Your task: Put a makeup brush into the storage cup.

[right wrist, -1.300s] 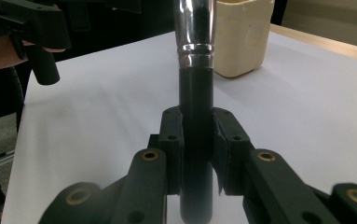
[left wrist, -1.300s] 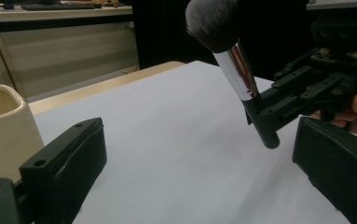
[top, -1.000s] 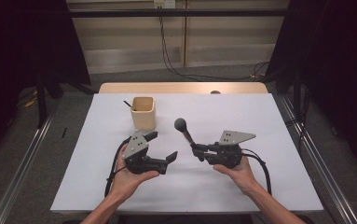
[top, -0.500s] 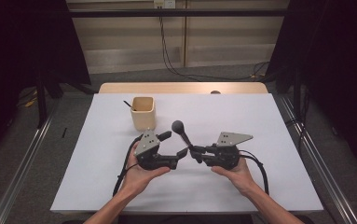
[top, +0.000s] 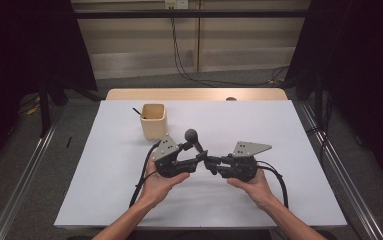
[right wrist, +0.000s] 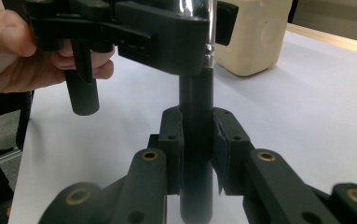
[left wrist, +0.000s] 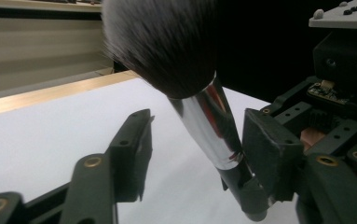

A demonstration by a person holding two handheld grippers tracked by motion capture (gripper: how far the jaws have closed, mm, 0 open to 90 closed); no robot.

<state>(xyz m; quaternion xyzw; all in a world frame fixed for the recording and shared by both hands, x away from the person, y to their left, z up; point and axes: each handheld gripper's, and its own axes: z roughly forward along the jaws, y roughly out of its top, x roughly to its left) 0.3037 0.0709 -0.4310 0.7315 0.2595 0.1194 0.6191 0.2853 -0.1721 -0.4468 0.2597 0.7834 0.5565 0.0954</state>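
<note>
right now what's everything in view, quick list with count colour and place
makeup brush: one, dark bristle head, silver ferrule, black handle; held tilted above the middle of the table, between the two grippers
holder cup: one, cream, squarish; on the table behind the left gripper, a thin dark stick leaning out of it
table: one, white top with a wooden far edge
cables: several, black, on the floor and wall behind the table
left gripper: one, black with grey plate; jaws have just been closing around the brush's ferrule, one pad against it, the other still apart
right gripper: one, black with grey plate; jaws clamped on the brush handle
hands: two, one on each gripper
</note>
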